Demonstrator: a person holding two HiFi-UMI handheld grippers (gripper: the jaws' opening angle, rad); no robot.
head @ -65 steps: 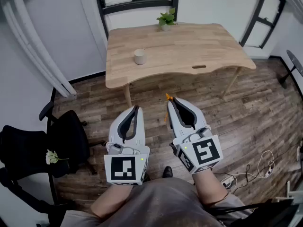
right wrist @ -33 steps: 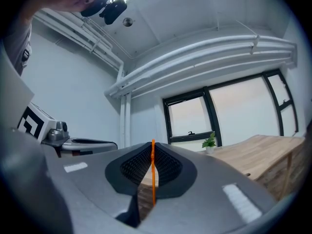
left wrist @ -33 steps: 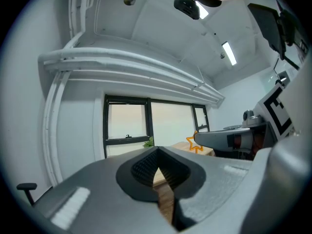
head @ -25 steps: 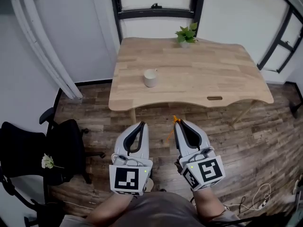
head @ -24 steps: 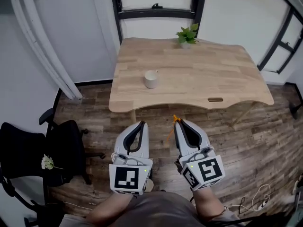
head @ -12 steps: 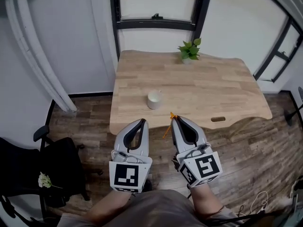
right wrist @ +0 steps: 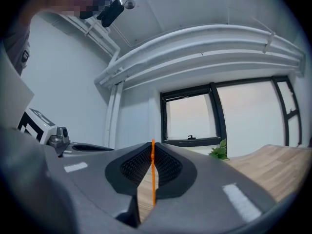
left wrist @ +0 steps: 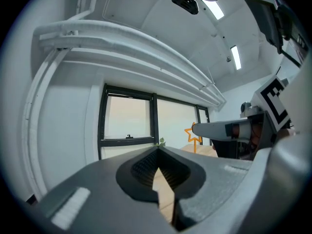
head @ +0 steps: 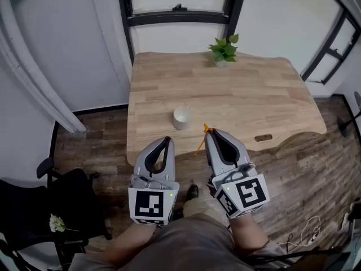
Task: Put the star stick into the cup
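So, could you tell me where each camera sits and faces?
Head view: on the person's head, steeply down at table, cup; left tool, right tool, forearms show.
Left gripper view: on left tool, along shut jaws toward window; right tool at right.
Right gripper view: on right tool, jaws shut on star stick, toward window; left tool at left.
Gripper views share window, plant.

Table: pale matt wood, grain visible. Cup ahead of left gripper: white, smooth (looks ceramic). Stick in right gripper: thin orange plastic. Jaws: matt grey plastic, pads black ribbed.
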